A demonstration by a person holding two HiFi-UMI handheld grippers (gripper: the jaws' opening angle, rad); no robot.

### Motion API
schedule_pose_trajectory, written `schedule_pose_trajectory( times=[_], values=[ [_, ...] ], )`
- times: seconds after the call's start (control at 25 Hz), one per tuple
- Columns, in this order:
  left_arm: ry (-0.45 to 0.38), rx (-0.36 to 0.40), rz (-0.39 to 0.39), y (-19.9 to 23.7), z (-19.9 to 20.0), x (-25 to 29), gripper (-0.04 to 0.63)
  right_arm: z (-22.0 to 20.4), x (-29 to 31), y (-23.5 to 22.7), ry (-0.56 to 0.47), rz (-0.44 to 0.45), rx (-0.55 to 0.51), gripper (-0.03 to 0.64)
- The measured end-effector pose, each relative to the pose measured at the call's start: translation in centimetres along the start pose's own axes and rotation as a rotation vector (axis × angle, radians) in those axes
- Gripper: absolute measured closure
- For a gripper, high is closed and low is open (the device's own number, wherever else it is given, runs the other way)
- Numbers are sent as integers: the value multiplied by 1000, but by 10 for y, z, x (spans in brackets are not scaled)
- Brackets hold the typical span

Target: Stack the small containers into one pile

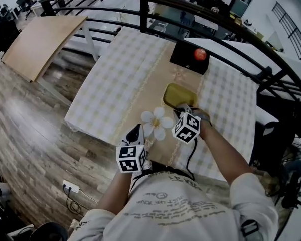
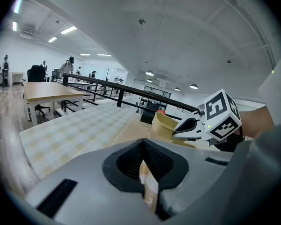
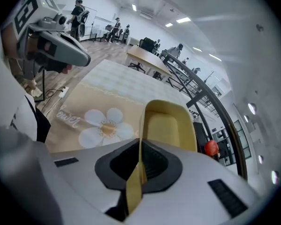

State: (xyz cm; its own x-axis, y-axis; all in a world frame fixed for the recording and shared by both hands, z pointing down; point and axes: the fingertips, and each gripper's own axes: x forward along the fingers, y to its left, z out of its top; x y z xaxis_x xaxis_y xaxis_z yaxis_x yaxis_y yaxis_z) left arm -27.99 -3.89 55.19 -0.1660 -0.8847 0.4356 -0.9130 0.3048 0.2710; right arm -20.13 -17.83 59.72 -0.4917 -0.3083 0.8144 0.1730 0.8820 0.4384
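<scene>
**Q:** Head view: located where, gripped how?

**A:** Yellow container (image 1: 178, 93) above the table runner (image 1: 140, 92), just past the white flower (image 1: 158, 123). Nipped at its near rim by the right gripper (image 1: 183, 109). Left gripper (image 1: 137, 130) near, over the flower, apart from the container. Shirt print (image 1: 163, 205) too small to read; marker cubes (image 1: 186, 127) patterned only, no letters.

**Q:** Left gripper view: anything held?

**A:** Jaws almost together, only a thin tan sliver between them; nothing identifiable gripped. No legible writing.

**Q:** Right gripper view: likely to fail how?

**A:** Jaws clamped on one thin side wall, so carried by a single edge. Judged liable to pivot or slip free if swung quickly, or to land askew on a pile. No second container in sight to receive it. Cursive (image 3: 68, 117) on the runner beside the flower, cut off at the start, ending in "ower".
</scene>
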Motion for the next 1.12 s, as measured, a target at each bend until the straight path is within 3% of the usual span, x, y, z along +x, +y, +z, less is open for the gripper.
schedule_pose_trajectory(
  times=[0.48,1.12],
  values=[
    [38,93,-171,-87,4,43,592,-115,-33,-6,130,-33,133,604],
    [67,108,-159,-107,-1,57,592,-133,-22,29,133,84,81,604]
  ],
)
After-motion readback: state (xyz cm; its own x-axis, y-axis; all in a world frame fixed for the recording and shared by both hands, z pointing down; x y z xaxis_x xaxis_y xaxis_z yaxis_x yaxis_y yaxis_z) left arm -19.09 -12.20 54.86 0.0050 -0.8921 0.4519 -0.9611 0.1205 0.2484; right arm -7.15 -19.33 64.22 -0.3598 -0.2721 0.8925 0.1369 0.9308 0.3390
